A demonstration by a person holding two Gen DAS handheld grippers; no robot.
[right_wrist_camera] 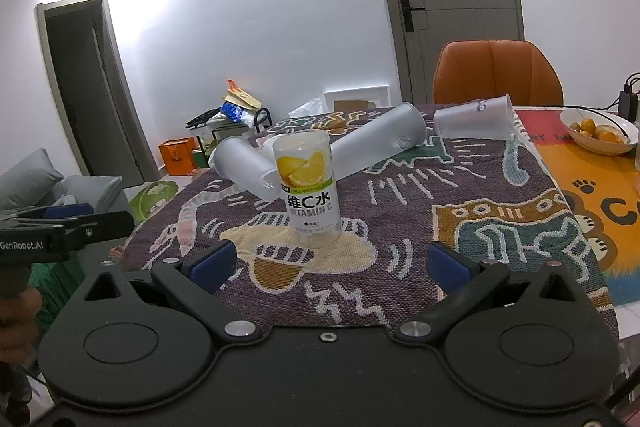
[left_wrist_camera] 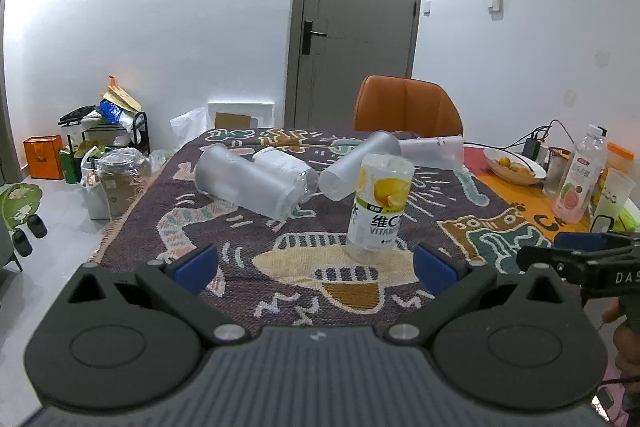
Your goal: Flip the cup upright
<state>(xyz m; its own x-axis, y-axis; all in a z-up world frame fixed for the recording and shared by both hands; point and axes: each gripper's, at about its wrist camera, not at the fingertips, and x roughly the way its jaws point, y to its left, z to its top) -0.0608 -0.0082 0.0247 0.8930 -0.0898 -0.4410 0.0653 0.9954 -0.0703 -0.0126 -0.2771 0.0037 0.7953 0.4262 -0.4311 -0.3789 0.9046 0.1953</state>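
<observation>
Both grippers fill the bottom of their own views: the left gripper [left_wrist_camera: 316, 269] and the right gripper [right_wrist_camera: 328, 265] each hold their blue-padded jaws spread wide, with nothing between them, hovering over the near edge of the surface [right_wrist_camera: 500, 195], which is covered by a purple patterned cloth. At the top right of both views stands an orange chair [left_wrist_camera: 406, 105] behind the far edge. On the cloth, toward the upper middle of the frames, several frosted cups lie on their sides: a large one [left_wrist_camera: 244, 183] at centre left, another long one [right_wrist_camera: 380, 143] slanting up to the right, and a third [right_wrist_camera: 474, 123] near the far right edge. Just ahead of both sets of jaws, in the centre of the frames, the lemon-labelled cup [right_wrist_camera: 310, 187] stands on end on the cloth's cream patch, leaning slightly in the left view. At the right edge sits a bowl of small oranges [right_wrist_camera: 600, 131].
</observation>
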